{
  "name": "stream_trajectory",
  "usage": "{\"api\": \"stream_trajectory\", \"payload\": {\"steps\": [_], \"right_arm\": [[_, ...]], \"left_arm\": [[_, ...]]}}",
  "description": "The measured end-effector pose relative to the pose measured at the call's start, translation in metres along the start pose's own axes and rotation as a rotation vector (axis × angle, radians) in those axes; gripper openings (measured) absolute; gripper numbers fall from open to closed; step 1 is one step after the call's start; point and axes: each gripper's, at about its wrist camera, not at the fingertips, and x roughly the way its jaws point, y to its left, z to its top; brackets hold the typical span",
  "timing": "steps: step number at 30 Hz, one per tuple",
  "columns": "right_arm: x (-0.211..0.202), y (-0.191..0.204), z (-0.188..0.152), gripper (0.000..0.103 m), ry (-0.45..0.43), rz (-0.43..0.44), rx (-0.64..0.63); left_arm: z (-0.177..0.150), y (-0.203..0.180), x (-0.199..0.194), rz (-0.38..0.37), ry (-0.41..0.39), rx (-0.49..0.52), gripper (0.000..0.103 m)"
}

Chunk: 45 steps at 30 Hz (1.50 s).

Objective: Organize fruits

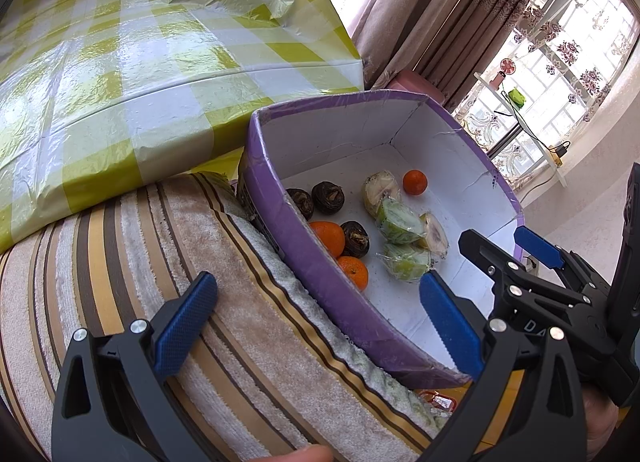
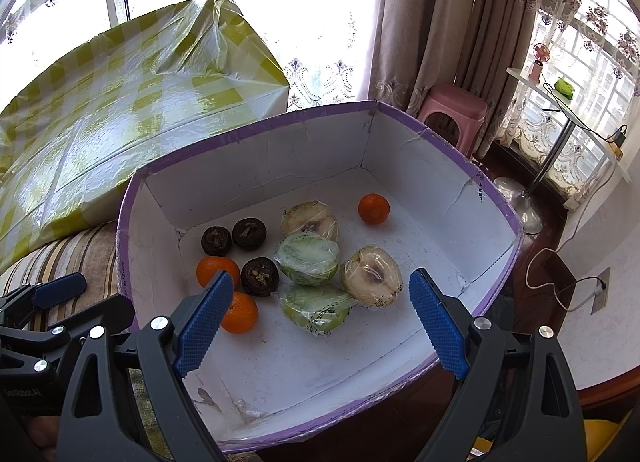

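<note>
Curtained windows back a striped towel-covered seat. Both grippers angle downward, jaws spread and empty: left gripper straddling the near-left wall of the purple-rimmed white cardboard box, right gripper over its inside. Wrapped fruit halves, small oranges and dark brown round fruits lie within.
</note>
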Motion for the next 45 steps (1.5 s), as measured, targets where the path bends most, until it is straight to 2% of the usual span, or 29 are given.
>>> {"api": "stream_trajectory", "payload": {"steps": [34,38,42,45], "right_arm": [[0.001,-0.001,-0.001,0.087,0.000,-0.003,0.002],[-0.001,-0.002,-0.001,0.087,-0.004,-0.008,0.008],[-0.010,0.002,0.005,0.087,-0.019,0.006,0.012],[-0.022,0.025,0.013,0.087,-0.040,0.066,-0.018]], "left_arm": [[0.001,-0.001,-0.003,0.001,-0.020,0.002,0.101],[0.003,-0.002,-0.007,-0.042,-0.028,0.001,0.101],[0.006,-0.001,-0.034,-0.057,-0.094,0.015,0.101],[0.004,0.021,-0.066,0.000,-0.153,-0.008,0.101]]}}
